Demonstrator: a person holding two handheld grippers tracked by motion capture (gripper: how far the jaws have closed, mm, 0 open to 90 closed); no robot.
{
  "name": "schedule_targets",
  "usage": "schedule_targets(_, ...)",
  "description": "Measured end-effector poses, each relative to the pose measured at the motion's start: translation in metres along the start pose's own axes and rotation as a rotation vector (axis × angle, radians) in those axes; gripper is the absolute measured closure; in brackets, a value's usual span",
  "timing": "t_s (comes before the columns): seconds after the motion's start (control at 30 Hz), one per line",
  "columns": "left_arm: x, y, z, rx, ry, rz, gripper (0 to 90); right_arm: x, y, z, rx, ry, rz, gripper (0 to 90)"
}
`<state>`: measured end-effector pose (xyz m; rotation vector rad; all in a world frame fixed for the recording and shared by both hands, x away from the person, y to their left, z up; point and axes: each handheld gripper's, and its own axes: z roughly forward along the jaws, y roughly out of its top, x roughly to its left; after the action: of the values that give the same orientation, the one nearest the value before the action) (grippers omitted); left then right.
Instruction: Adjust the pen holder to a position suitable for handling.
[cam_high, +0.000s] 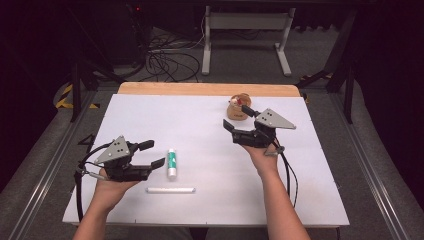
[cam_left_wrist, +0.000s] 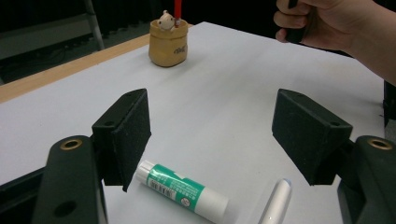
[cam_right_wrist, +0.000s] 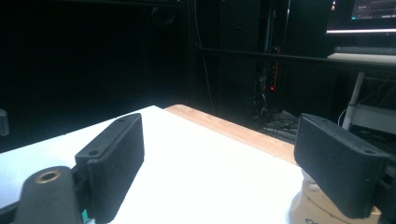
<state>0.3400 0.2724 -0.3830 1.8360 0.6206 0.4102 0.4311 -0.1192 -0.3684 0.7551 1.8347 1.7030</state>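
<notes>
A green and white glue stick (cam_high: 171, 164) lies on the white table top (cam_high: 200, 130), just right of my left gripper (cam_high: 152, 154), whose jaws stand open and empty. In the left gripper view the glue stick (cam_left_wrist: 182, 189) lies below the gap of the left gripper (cam_left_wrist: 212, 121), close to the left pad. A white pen (cam_high: 170, 190) lies nearer the front edge; its tip (cam_left_wrist: 276, 200) shows low on the right. A tan pot with a small bear and a red pen (cam_high: 239, 107) stands at the back. My right gripper (cam_high: 237, 117) is open just in front of it, holding nothing.
A wooden strip (cam_high: 207, 89) edges the table's far side. Behind it on the floor stand a white table frame (cam_high: 245, 30) and a tangle of cables (cam_high: 170, 62). The tan pot (cam_right_wrist: 313, 207) sits under the right jaw in the right gripper view.
</notes>
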Motion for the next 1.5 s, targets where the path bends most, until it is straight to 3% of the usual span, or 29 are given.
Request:
schedule_targets(0.43,-0.006,0.002,0.006,0.010,0.029,-0.011,28.7,0.023,0.001,-0.018,-0.011,0.029,-0.014,10.8)
schedule_targets(0.5,-0.007,0.002,0.007,0.016,0.027,0.002,28.7,0.026,0.002,-0.020,-0.014,0.038,-0.016,10.0)
schedule_targets(1.03,-0.001,-0.004,0.000,0.038,-0.051,0.040,26.6,0.036,0.010,-0.035,-0.015,0.122,-0.043,7.6)
schedule_targets(1.3,0.002,-0.010,-0.001,0.086,-0.108,0.087,25.8,0.037,0.012,-0.037,-0.005,0.179,-0.057,6.9)
schedule_targets(1.5,0.004,-0.018,0.003,0.155,-0.139,0.113,25.3,0.039,0.013,-0.037,0.007,0.207,-0.071,6.6)
